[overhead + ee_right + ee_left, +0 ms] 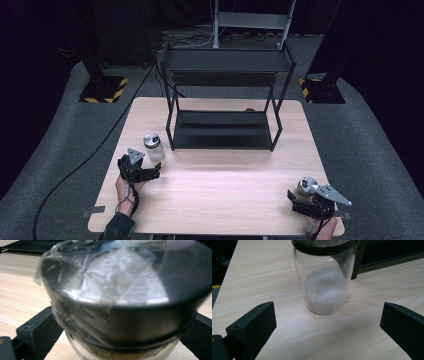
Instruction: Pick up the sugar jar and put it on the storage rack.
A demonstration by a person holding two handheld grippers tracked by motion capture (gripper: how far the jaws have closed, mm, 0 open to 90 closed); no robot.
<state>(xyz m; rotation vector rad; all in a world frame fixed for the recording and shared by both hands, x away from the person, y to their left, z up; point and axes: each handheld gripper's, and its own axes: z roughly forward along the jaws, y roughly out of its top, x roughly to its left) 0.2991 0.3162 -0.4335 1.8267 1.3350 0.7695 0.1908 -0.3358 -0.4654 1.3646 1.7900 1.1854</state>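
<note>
Spreading wide, the left gripper (327, 327) grasps nothing; a glass jar of white grains (325, 277) stands upright just ahead on the wooden table (225, 195). The right gripper (117, 340) has its jaws beside a taped metal-lidded jar (120, 302); whether they press it is unclear.

No words, labels or numbers can be read on anything here, not on the jars or the shelf.
</note>
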